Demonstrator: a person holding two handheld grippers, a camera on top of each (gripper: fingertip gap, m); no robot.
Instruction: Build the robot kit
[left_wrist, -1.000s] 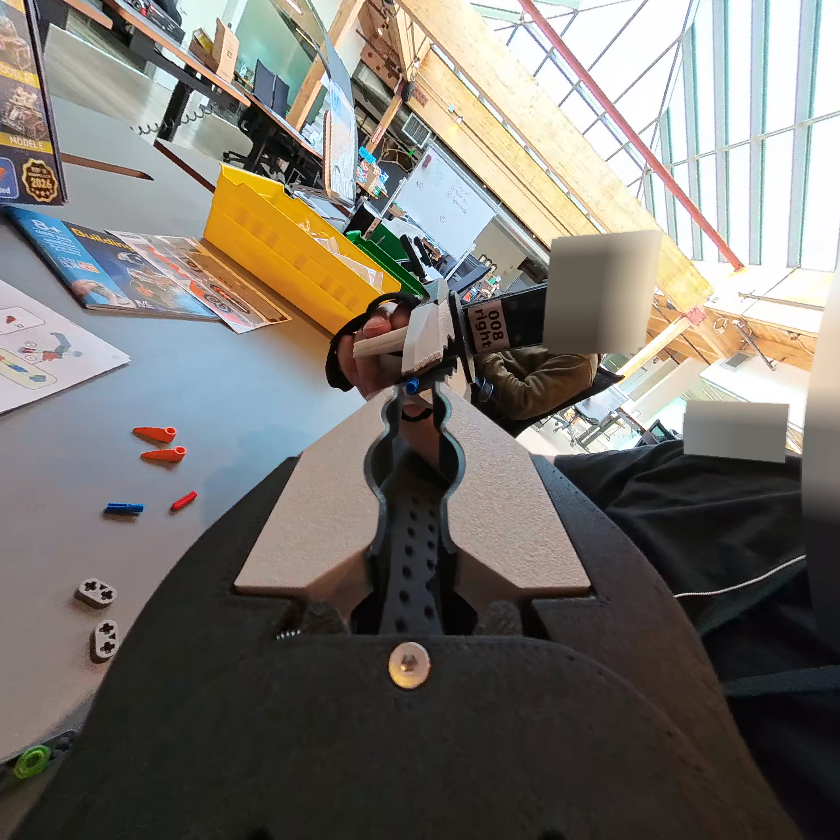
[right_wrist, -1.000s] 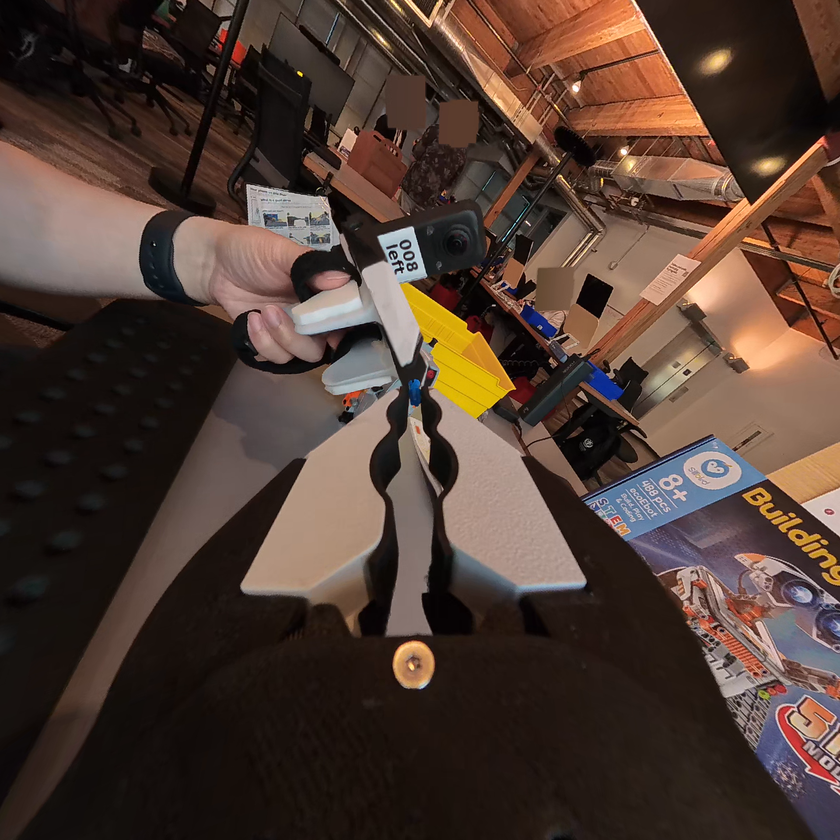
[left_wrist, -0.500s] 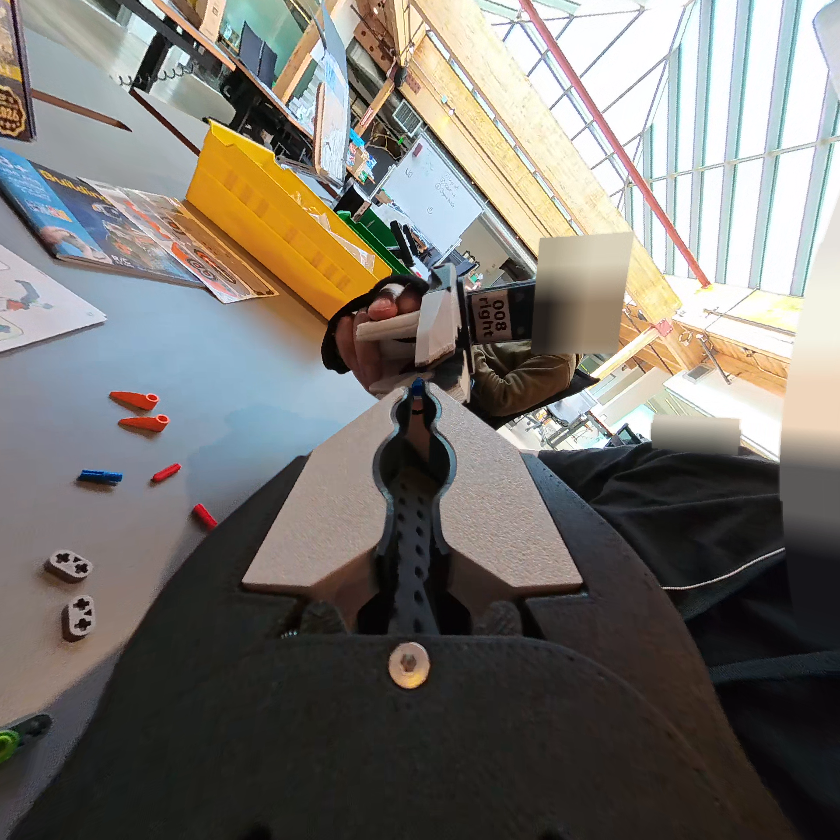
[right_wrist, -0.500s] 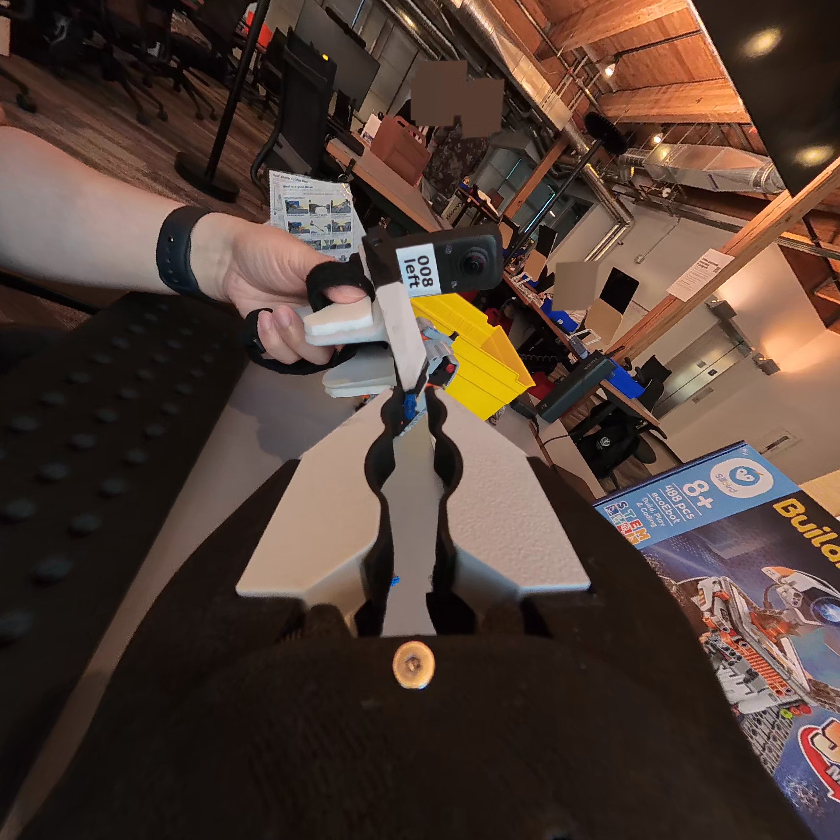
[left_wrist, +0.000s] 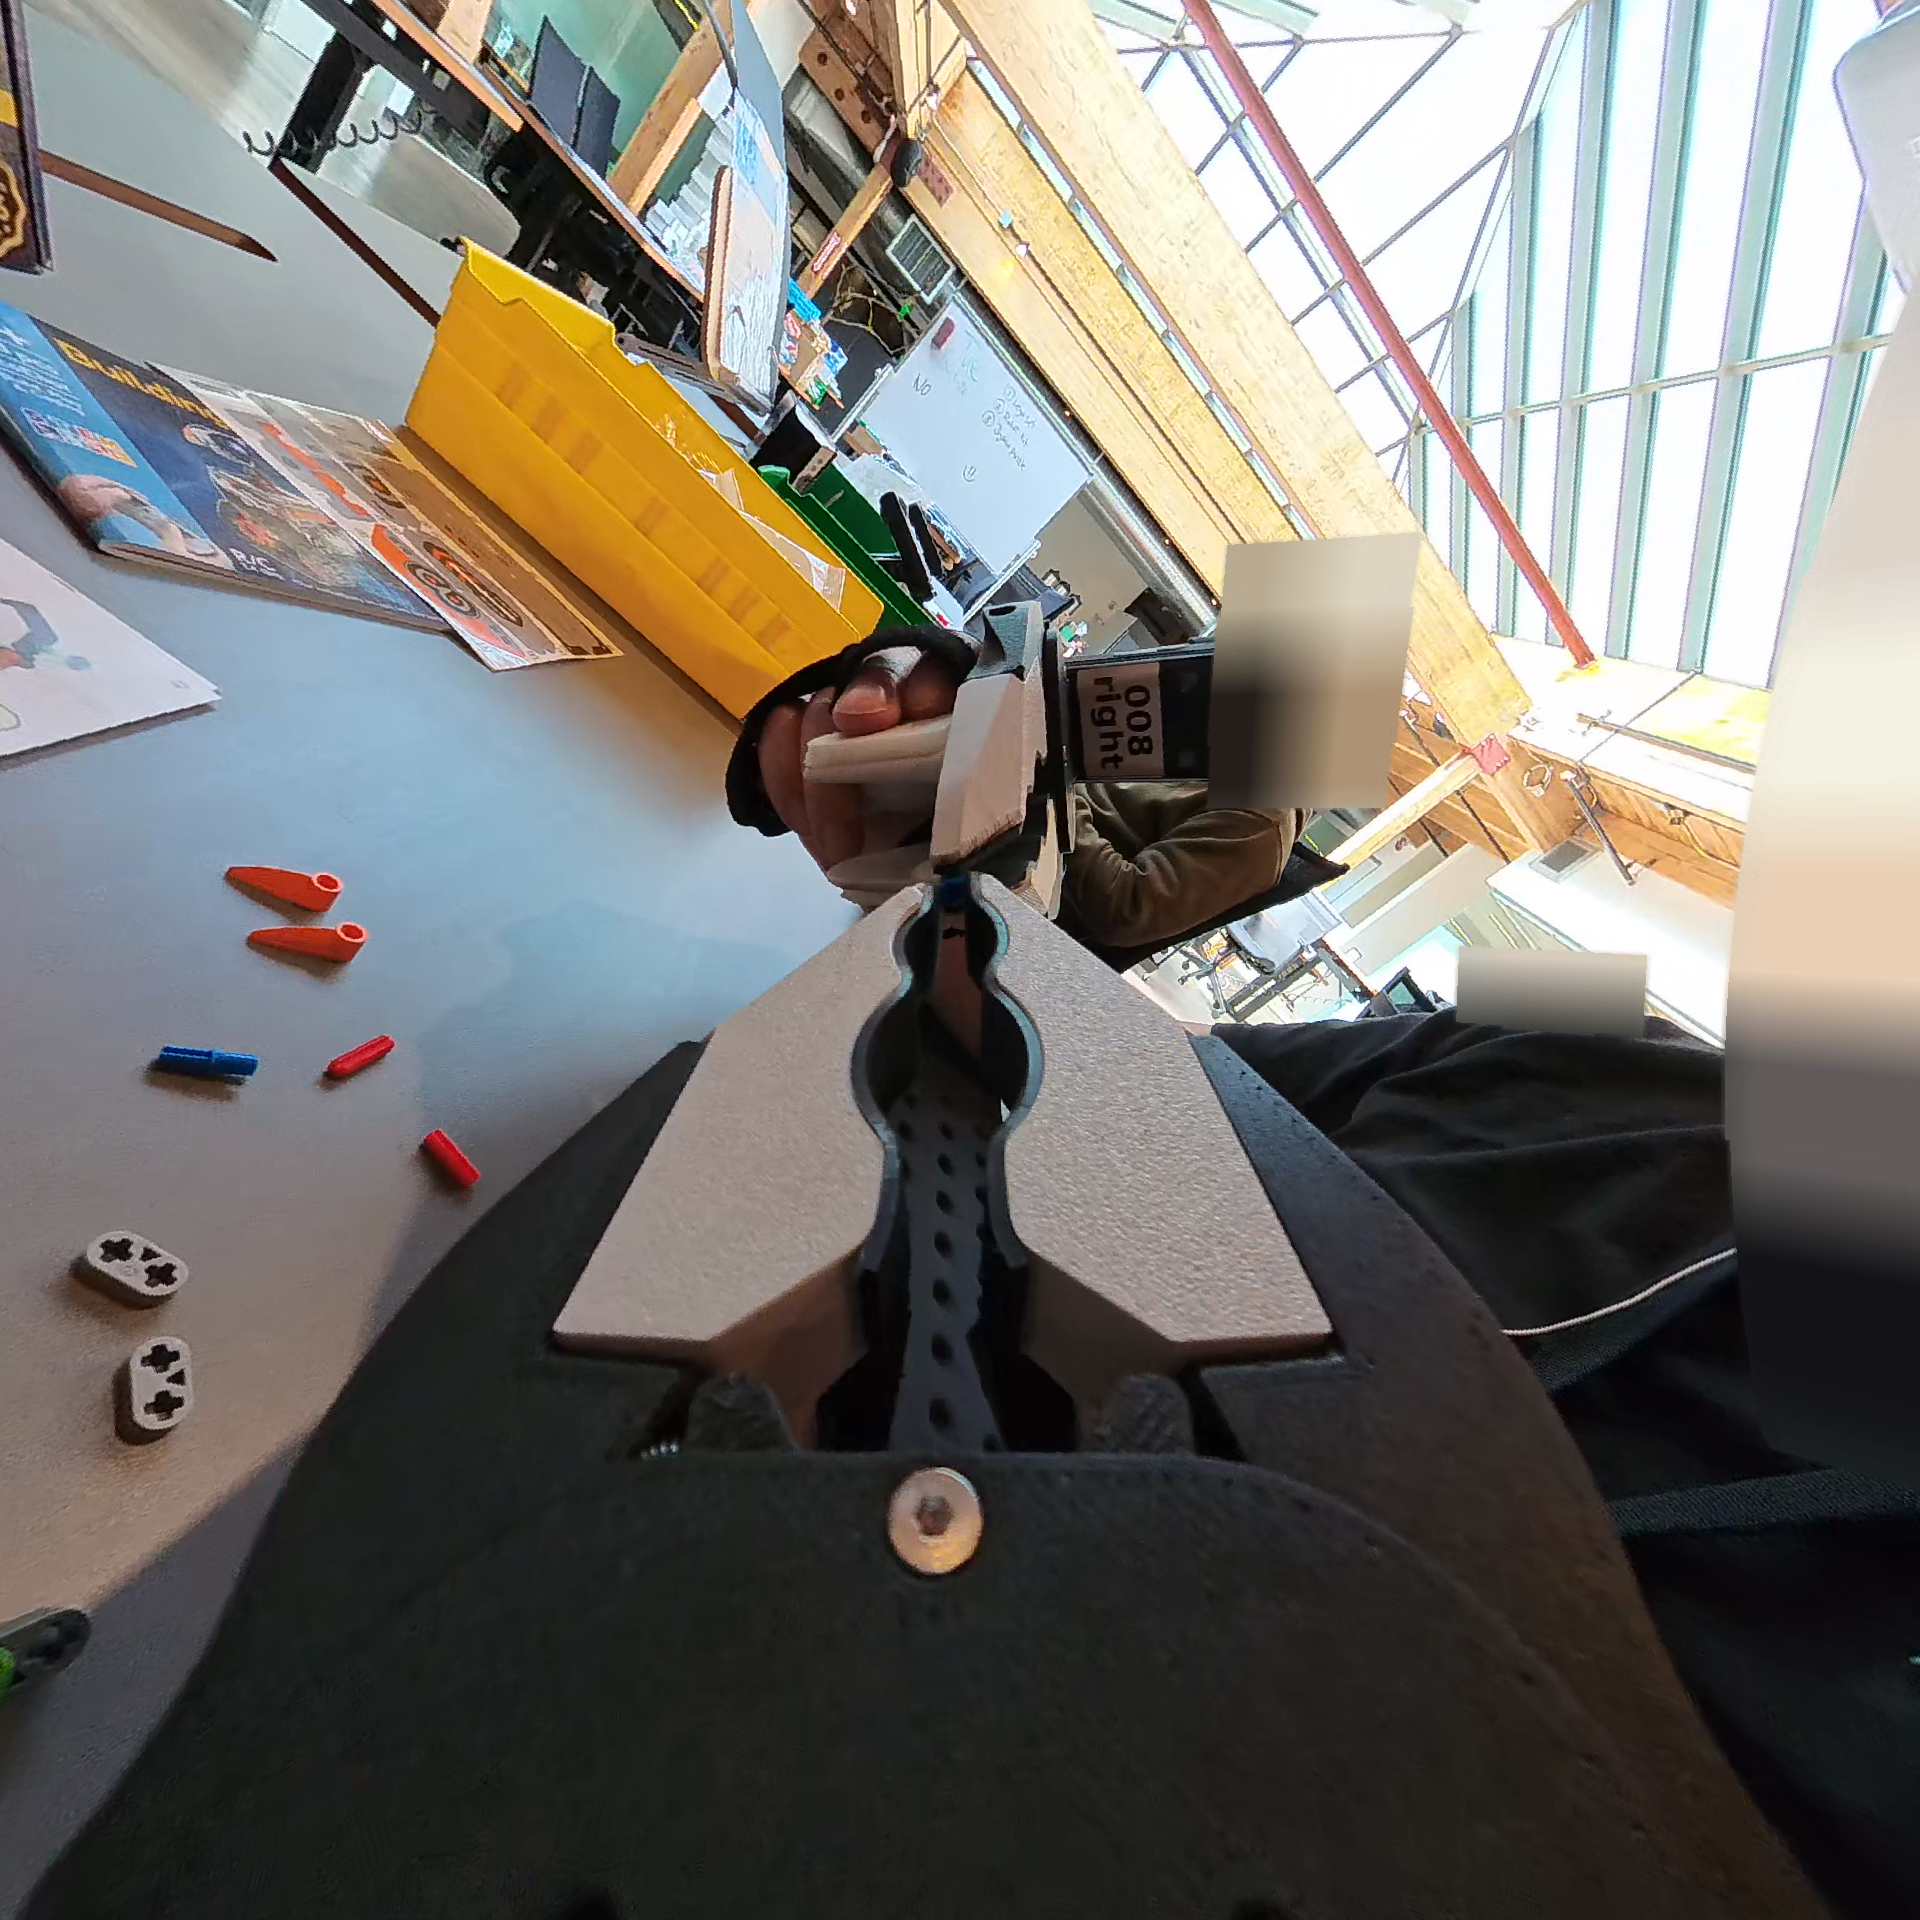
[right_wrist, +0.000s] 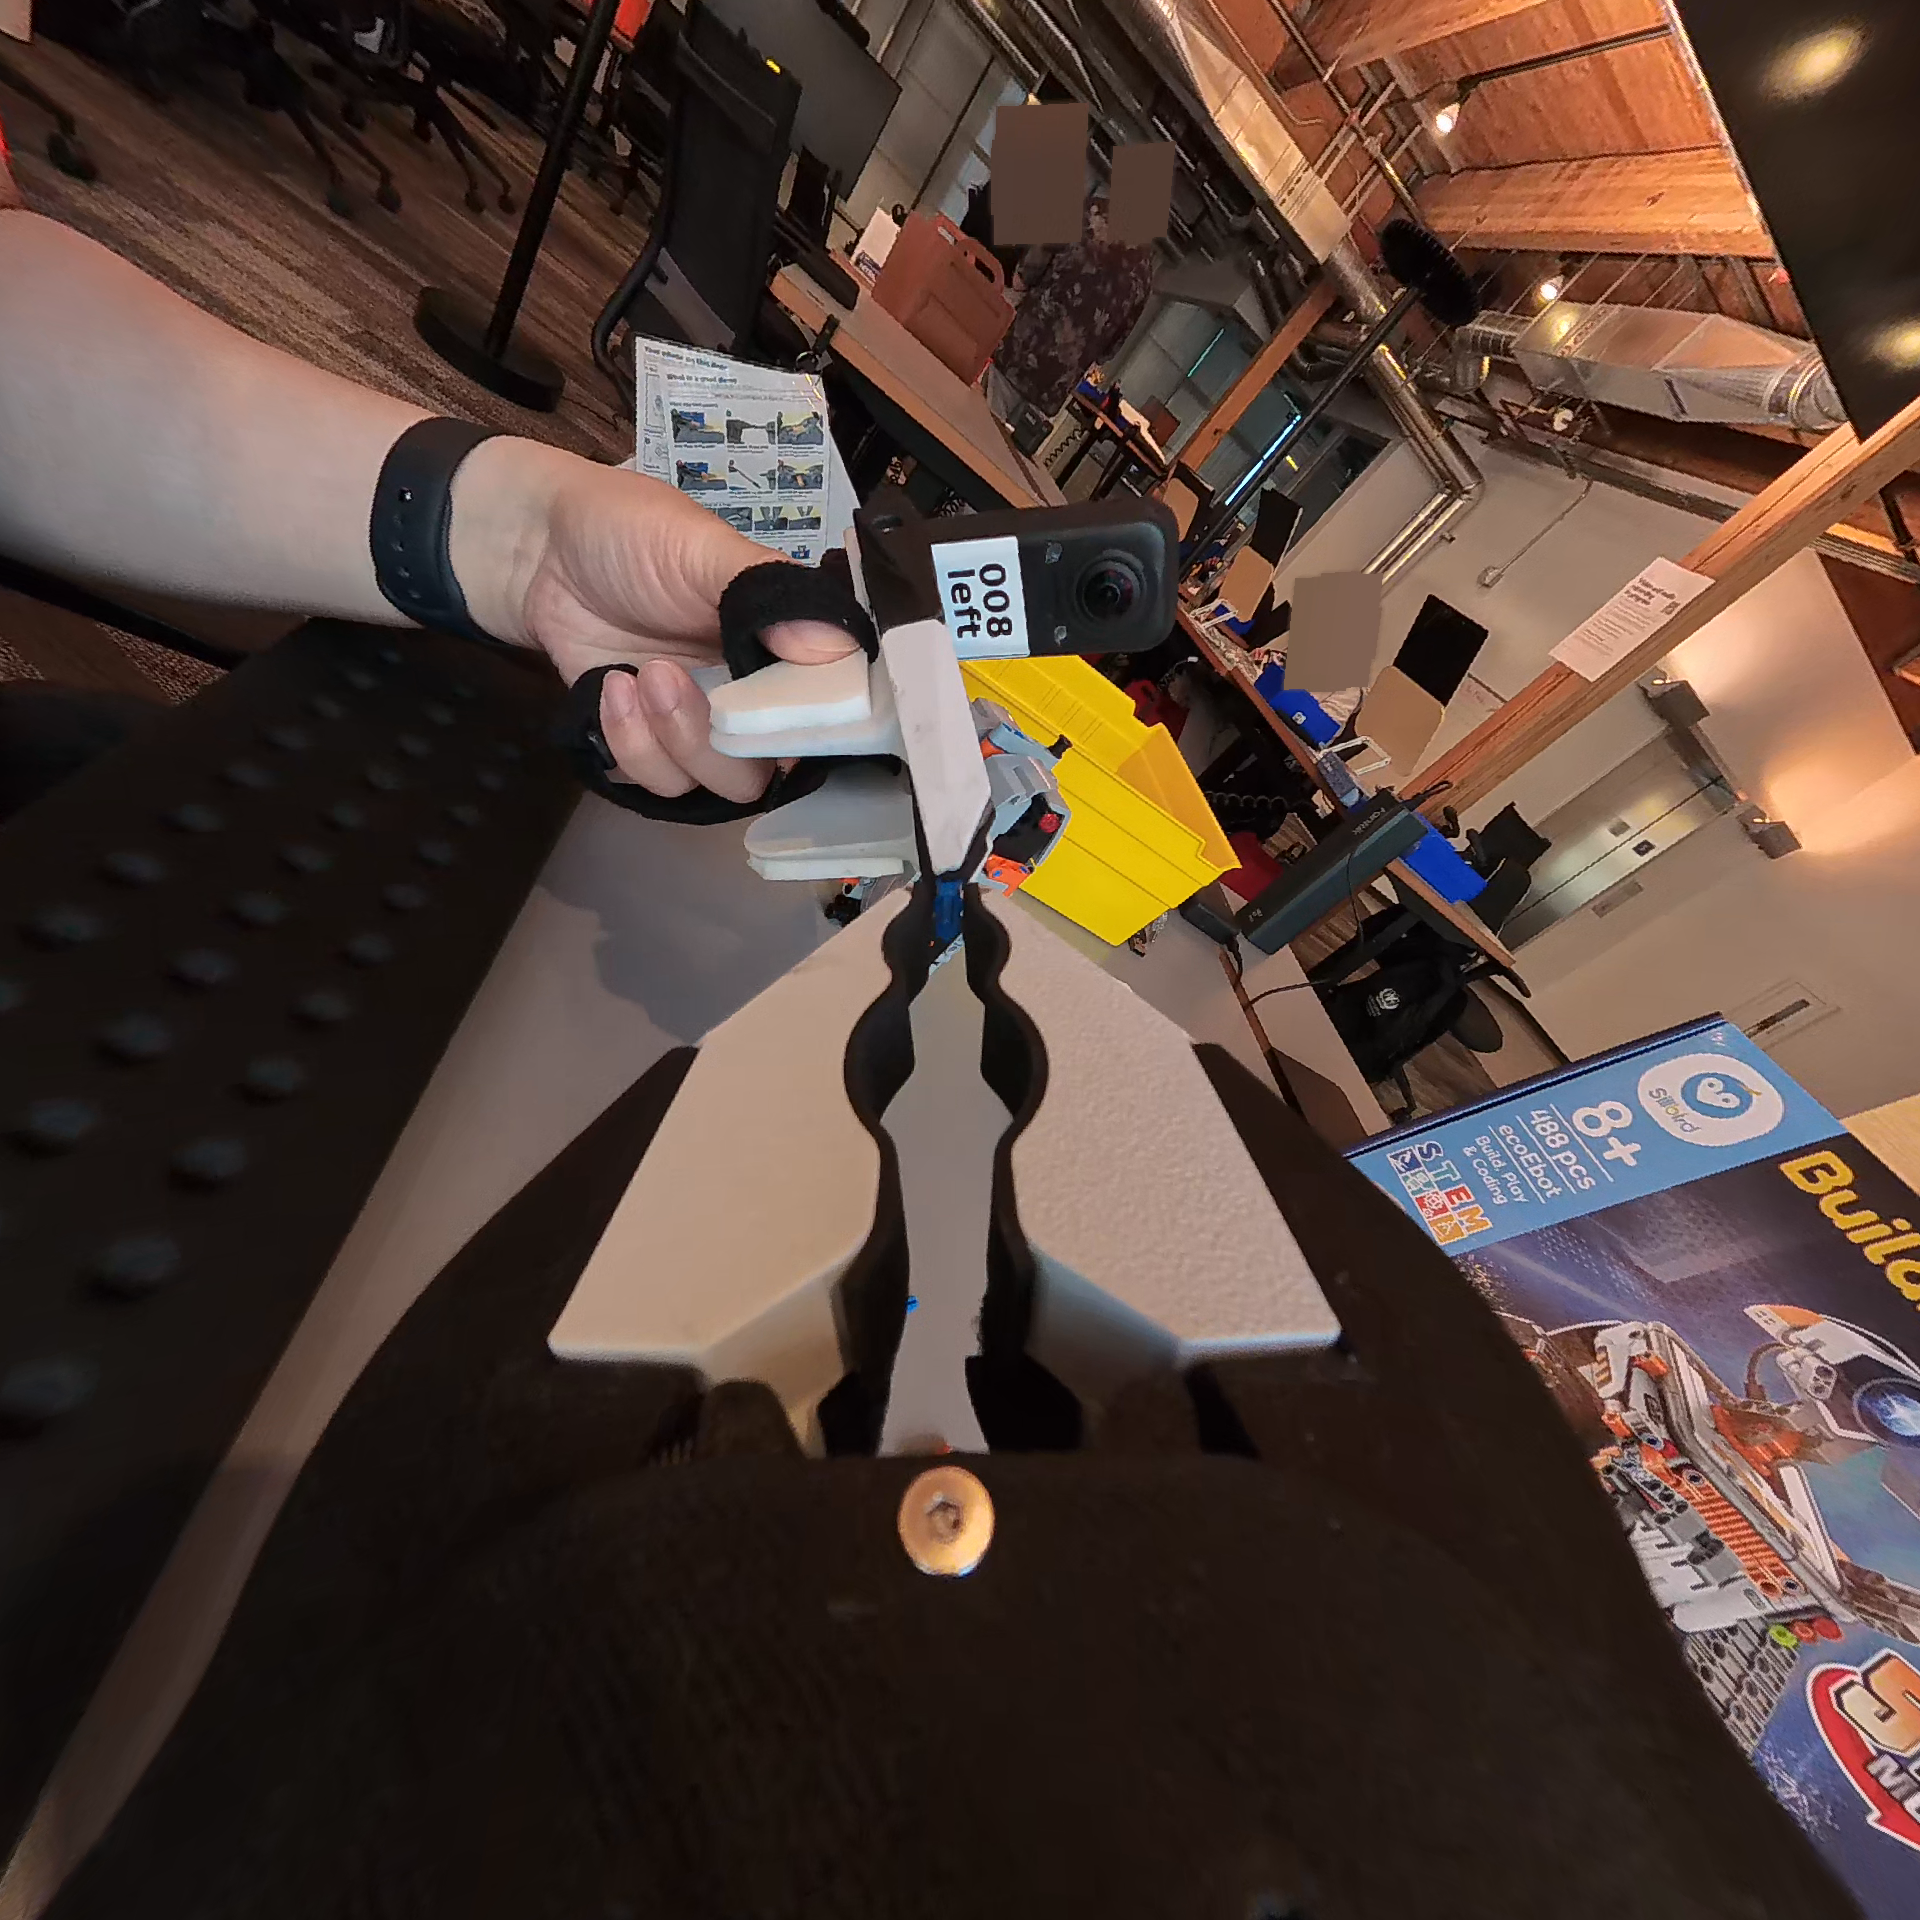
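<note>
In the left wrist view, my left gripper (left_wrist: 951, 906) is shut on a dark perforated beam (left_wrist: 940, 1226) that lies lengthwise between its fingers. A small blue pin (left_wrist: 948, 894) sits at the beam's far end. My right gripper (left_wrist: 977, 857) meets it tip to tip, held by a hand (left_wrist: 831, 769). In the right wrist view, my right gripper (right_wrist: 943, 914) is shut on the blue pin (right_wrist: 943, 906). The left gripper (right_wrist: 935, 868) is right against it, held by a hand (right_wrist: 623, 603) with a black wristband. Both are above the grey table (left_wrist: 499, 831).
On the table at left lie two orange pieces (left_wrist: 291, 914), a blue pin (left_wrist: 205, 1062), two red pins (left_wrist: 358, 1057), two grey connectors (left_wrist: 130, 1268), booklets (left_wrist: 260, 499) and a yellow bin (left_wrist: 623, 499). A small grey-orange model (right_wrist: 1023, 800) and a kit box (right_wrist: 1683, 1351) show in the right wrist view.
Both grippers stay tip to tip on the beam and pin. They have shifted slightly over the table, and a second red pin has come into the left wrist view.
</note>
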